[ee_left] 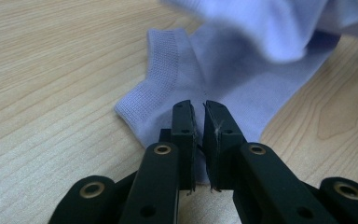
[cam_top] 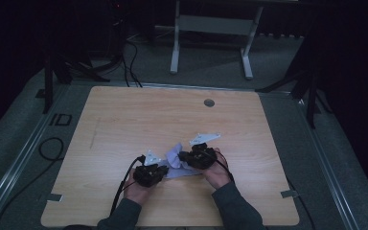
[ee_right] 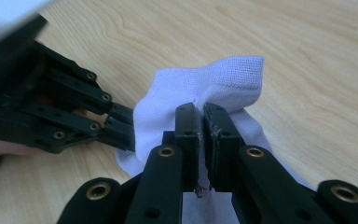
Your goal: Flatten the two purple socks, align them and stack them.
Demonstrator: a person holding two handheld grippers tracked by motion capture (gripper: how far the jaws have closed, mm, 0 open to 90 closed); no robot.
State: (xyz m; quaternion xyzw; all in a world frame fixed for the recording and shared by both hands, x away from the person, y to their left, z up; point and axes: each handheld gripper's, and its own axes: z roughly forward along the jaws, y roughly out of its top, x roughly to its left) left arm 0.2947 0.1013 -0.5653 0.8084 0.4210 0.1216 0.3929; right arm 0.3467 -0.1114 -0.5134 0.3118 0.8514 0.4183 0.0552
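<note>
A pale lavender sock point(cam_top: 174, 154) lies crumpled on the wooden table point(cam_top: 124, 124), between the person's two hands. My left gripper point(cam_top: 165, 168) sits at the sock's near left end. In the left gripper view its jaws point(ee_left: 199, 107) stand almost together, pinching the sock point(ee_left: 242, 74) beside its ribbed cuff point(ee_left: 161, 70). My right gripper point(cam_top: 183, 157) comes in from the right. Its jaws point(ee_right: 200, 110) are closed on a raised fold of the sock point(ee_right: 223, 77), with the left gripper point(ee_right: 74, 114) just to the left of the cloth.
A round cable hole point(cam_top: 209, 102) sits near the table's far edge. Two tape tabs point(cam_top: 55, 197) point(cam_top: 288, 193) mark the near corners. A black cable point(cam_top: 124, 184) trails from the left gripper over the near edge. A white desk frame point(cam_top: 211, 28) stands on the floor behind.
</note>
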